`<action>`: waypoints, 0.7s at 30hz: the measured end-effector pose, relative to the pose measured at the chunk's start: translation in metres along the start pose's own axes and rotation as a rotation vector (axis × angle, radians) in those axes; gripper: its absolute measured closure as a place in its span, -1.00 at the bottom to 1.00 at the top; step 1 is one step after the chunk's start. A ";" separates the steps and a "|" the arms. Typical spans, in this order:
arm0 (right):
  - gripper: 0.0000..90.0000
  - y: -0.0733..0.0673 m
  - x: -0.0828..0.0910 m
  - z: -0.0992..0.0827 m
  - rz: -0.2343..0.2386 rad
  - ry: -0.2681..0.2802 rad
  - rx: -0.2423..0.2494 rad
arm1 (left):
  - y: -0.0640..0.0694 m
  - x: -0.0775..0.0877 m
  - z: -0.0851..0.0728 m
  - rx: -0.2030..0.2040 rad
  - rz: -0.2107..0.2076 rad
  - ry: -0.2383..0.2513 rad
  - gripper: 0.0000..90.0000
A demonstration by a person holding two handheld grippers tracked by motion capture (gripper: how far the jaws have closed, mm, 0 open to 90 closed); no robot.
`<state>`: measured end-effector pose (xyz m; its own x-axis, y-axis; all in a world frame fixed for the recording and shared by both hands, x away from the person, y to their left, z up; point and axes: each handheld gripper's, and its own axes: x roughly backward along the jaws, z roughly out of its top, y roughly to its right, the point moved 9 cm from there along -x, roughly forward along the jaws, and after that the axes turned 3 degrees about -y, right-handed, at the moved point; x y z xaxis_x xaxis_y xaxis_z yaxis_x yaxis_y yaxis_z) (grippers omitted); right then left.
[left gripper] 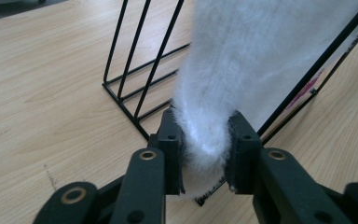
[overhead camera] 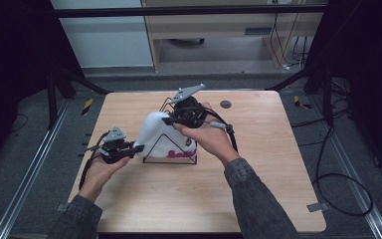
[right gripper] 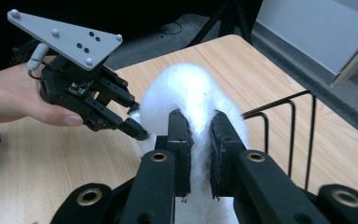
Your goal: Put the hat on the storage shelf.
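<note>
Left gripper view: white fluffy cloth draped over the wire rack, pinched by both tools.

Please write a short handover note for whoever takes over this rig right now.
Left gripper: shut on one end of the white fluffy sock.
Right gripper: shut on the sock's other part.
The sock lies draped over the black wire rack at mid-table, pink lettering facing the person.
Done: both ends pinched.
Left: probably to lift it off or settle it on the rack; which one is unclear.
</note>
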<state>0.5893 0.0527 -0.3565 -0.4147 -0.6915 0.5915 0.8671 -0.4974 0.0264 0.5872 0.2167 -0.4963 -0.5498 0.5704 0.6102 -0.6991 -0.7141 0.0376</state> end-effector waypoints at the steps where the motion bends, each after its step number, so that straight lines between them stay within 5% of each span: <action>1: 0.74 -0.001 -0.004 -0.001 0.002 -0.008 -0.002 | -0.001 0.001 -0.001 0.004 0.003 -0.002 0.48; 5: 0.55 -0.002 -0.009 -0.001 -0.005 -0.028 0.001 | -0.004 0.013 0.000 0.019 0.031 0.023 0.28; 13: 0.15 0.002 0.002 0.002 -0.037 0.007 -0.026 | -0.017 0.035 -0.009 0.007 0.121 -0.007 -0.19; 21: -0.55 0.021 0.023 0.001 -0.158 0.033 -0.079 | -0.018 0.033 -0.029 -0.002 0.163 -0.088 -0.86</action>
<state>0.5978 0.0268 -0.3418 -0.5537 -0.6180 0.5580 0.7667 -0.6399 0.0522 0.5688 0.2602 -0.4999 -0.6137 0.4096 0.6750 -0.6049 -0.7933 -0.0685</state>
